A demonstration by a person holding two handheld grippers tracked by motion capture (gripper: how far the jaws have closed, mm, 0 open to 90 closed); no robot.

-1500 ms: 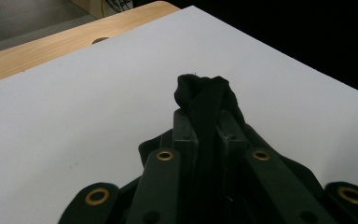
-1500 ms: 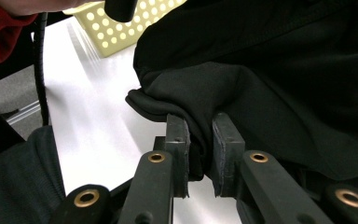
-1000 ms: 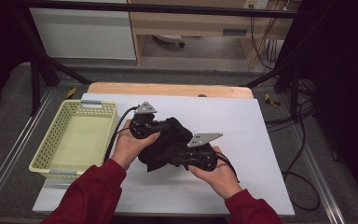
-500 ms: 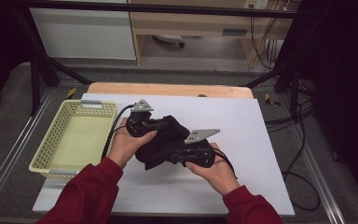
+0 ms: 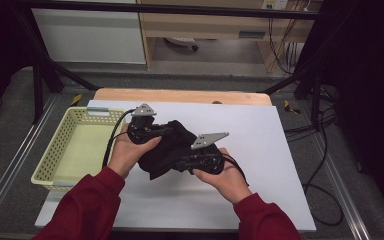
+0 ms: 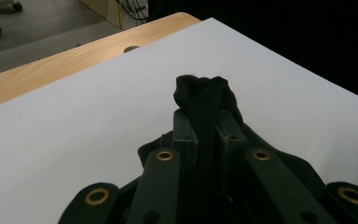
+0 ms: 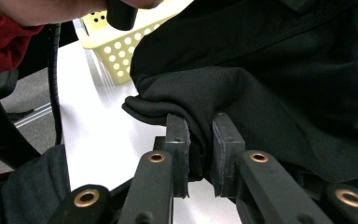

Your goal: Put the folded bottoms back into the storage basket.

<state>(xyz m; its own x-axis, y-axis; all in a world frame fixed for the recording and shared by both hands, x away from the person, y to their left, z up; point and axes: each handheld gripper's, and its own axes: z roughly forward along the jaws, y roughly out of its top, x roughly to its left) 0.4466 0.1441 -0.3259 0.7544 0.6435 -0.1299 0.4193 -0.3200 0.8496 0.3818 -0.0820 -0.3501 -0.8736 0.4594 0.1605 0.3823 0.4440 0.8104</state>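
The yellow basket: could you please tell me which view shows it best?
The high view shows the whole yellow basket left of the black cloth. The right gripper view catches one perforated corner; the left gripper view faces elsewhere.

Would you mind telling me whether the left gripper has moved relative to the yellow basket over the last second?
Barely. The left gripper has crept slightly toward the table's far edge but stays just right of the yellow basket, clamped on the black cloth.
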